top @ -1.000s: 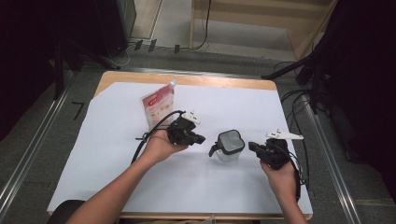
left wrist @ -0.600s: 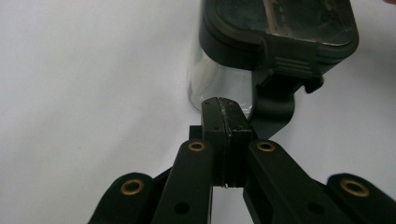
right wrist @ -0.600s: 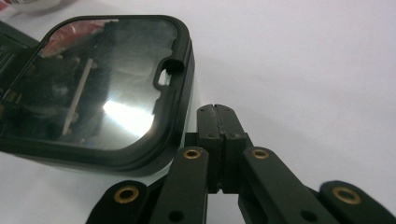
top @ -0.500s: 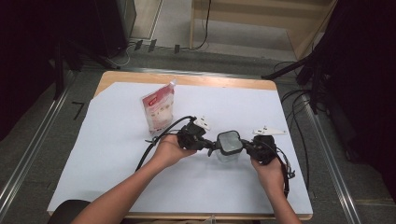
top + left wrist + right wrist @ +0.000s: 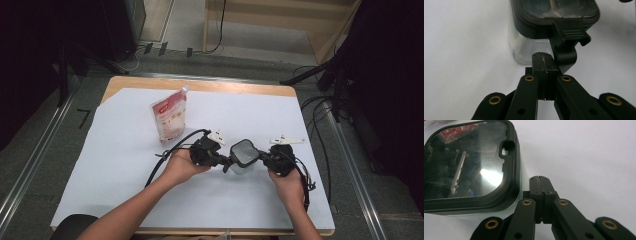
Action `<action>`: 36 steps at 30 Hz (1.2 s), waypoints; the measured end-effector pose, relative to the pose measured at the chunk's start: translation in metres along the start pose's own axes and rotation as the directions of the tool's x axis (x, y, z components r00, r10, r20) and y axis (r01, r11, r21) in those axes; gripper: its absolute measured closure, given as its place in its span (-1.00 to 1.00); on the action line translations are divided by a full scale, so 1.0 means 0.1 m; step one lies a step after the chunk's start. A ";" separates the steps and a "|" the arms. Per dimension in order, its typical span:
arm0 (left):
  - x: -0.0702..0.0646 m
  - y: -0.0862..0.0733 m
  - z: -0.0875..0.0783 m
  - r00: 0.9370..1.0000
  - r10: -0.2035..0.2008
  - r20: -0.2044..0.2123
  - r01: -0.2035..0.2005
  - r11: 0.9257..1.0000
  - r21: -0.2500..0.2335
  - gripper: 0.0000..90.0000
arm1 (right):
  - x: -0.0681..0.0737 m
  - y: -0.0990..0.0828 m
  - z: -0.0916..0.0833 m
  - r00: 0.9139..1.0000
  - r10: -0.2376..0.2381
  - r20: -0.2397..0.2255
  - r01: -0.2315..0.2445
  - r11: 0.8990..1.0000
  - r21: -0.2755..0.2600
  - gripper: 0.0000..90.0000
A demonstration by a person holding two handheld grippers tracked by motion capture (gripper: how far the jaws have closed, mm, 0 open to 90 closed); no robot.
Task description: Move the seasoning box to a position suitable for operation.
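Left gripper closed on nothing, tips at the jar, just under its hanging black latch, perhaps touching. Right gripper likewise closed and empty, tips beside the jar's opposite wall below the lid. Stood between both, mid-surface. Pouch well apart, behind.

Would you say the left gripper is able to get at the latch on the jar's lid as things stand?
Probably yes: the left gripper, shut, sits right at the latch of the jar, nothing between.
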State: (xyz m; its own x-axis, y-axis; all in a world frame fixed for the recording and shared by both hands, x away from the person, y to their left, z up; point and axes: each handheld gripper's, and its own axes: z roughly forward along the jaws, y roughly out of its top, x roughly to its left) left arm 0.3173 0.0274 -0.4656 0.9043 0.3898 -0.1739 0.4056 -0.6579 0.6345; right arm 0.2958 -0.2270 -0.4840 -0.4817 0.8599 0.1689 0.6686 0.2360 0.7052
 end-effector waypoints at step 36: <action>-0.18 0.03 0.03 1.000 0.017 0.013 -0.017 1.000 -0.025 1.00 | 0.20 -0.10 -0.03 1.000 0.016 -0.026 -0.014 0.998 0.068 1.00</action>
State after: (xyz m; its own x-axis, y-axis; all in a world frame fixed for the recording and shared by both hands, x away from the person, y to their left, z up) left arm 0.3024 0.0170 -0.4627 0.9128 0.3698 -0.1731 0.3870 -0.6484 0.6556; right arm 0.2778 -0.2135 -0.4853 -0.4857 0.8514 0.1980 0.7122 0.2541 0.6544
